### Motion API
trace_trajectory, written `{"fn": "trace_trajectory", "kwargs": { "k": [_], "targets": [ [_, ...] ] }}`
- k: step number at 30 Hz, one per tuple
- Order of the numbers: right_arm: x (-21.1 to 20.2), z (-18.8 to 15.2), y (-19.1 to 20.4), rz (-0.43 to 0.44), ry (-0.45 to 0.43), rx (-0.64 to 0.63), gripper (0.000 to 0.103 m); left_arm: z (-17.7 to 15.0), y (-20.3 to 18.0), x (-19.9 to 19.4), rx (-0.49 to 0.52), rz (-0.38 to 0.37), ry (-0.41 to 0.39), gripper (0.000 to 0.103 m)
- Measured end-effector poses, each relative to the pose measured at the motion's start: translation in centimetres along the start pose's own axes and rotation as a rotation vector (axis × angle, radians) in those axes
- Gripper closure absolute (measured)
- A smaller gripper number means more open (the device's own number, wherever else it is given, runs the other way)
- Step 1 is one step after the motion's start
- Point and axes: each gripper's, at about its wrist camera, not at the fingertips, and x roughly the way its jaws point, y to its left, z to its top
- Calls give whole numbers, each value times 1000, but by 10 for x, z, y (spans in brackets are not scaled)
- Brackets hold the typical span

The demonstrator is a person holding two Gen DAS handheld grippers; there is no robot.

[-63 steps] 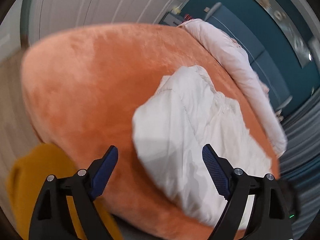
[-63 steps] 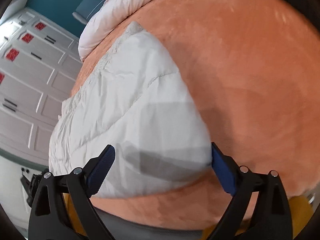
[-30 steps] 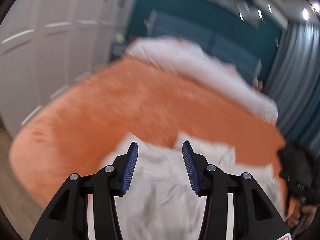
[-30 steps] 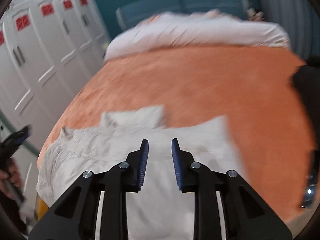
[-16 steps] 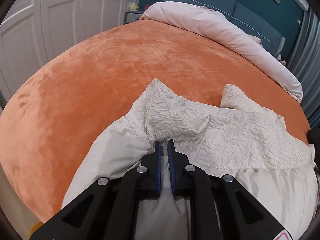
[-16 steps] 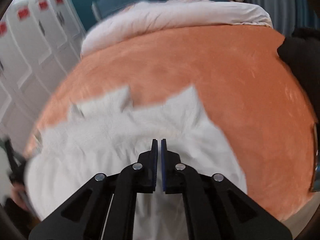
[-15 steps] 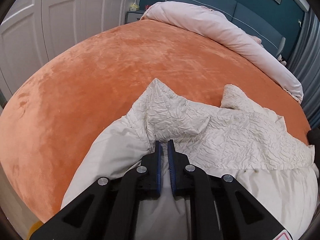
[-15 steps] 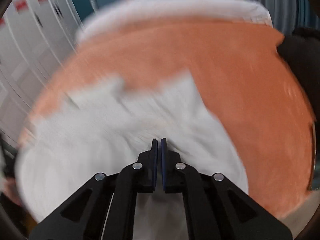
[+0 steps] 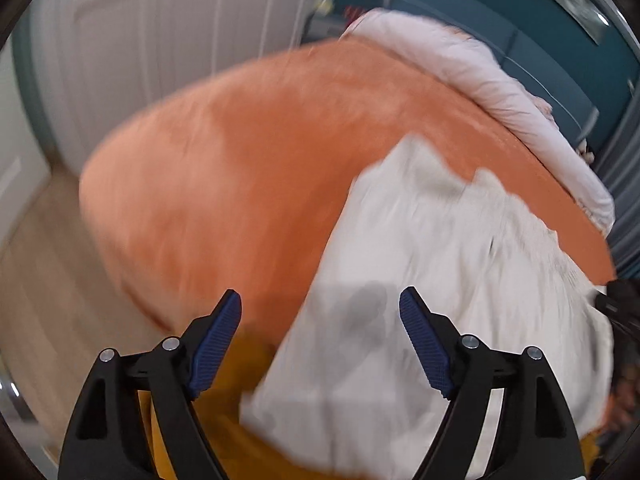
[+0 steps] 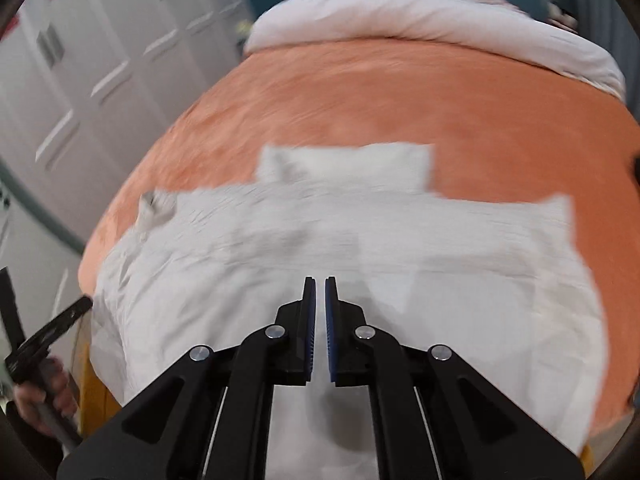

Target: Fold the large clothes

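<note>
A large white crinkled garment [image 9: 440, 260] lies spread on the orange bed cover [image 9: 260, 160], blurred by motion. My left gripper [image 9: 319, 294] hovers over its near left edge, its jaws opening wide with no cloth pressed between the pads. In the right wrist view the garment [image 10: 360, 248] stretches across the bed cover [image 10: 400, 92], with a collar-like flap at its far side. My right gripper [image 10: 319, 280] sits low over the garment's near middle. Its jaws stand almost shut and are just opening a slit. I see no cloth pinched between them.
A white duvet [image 10: 420, 16] is bunched at the head of the bed, before a teal headboard. White wardrobe doors [image 9: 160, 20] line the left side. Something yellow [image 9: 240, 400] sits below the bed's near edge. A hand on a black handle [image 10: 44, 340] shows at far left.
The left jaws, shut on a fold half a second ago, now stand wide apart, and that gripper has swung left and lower. The right gripper has shifted over the garment, still nearly shut.
</note>
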Motion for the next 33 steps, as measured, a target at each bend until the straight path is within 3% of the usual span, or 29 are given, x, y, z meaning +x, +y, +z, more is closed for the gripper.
{"fn": "trace_trajectory", "kwargs": {
  "k": [4, 6, 8, 11, 12, 14, 15, 16, 17, 18, 25, 30, 33],
  "targets": [
    [43, -8, 29, -15, 105, -39, 99, -21, 17, 12, -79, -25, 69, 24],
    [58, -11, 38, -66, 122, -70, 99, -25, 10, 14, -68, -47, 48, 19],
    [65, -14, 39, -97, 132, -84, 99, -23, 5, 26, -91, -118, 92, 19],
    [67, -16, 36, -121, 143, -101, 99, -20, -8, 41, -85, -133, 114, 22],
    [69, -16, 37, -126, 147, -105, 100, -18, -13, 44, -80, -154, 118, 35],
    [70, -16, 38, -133, 152, -110, 100, -15, -23, 44, -79, -184, 114, 49],
    [73, -17, 37, -135, 152, -111, 100, -13, -29, 40, -70, -186, 101, 63],
    [74, -17, 36, -137, 153, -110, 100, -10, -36, 34, -51, -192, 85, 71],
    [76, -18, 36, -139, 152, -109, 101, -7, -44, 27, -26, -192, 67, 86],
    [77, -17, 35, -140, 151, -107, 101, -5, -52, 20, 1, -197, 53, 90],
    [80, -17, 21, -95, 142, -54, 102, 5, -137, -55, 243, -264, -92, 95],
    [66, -16, -10, 28, 136, 59, 102, -2, -205, -82, 417, -293, -133, 95],
    [29, -28, -36, 124, 84, 142, 98, -11, -235, -92, 507, -304, -153, 95]
  ]
}}
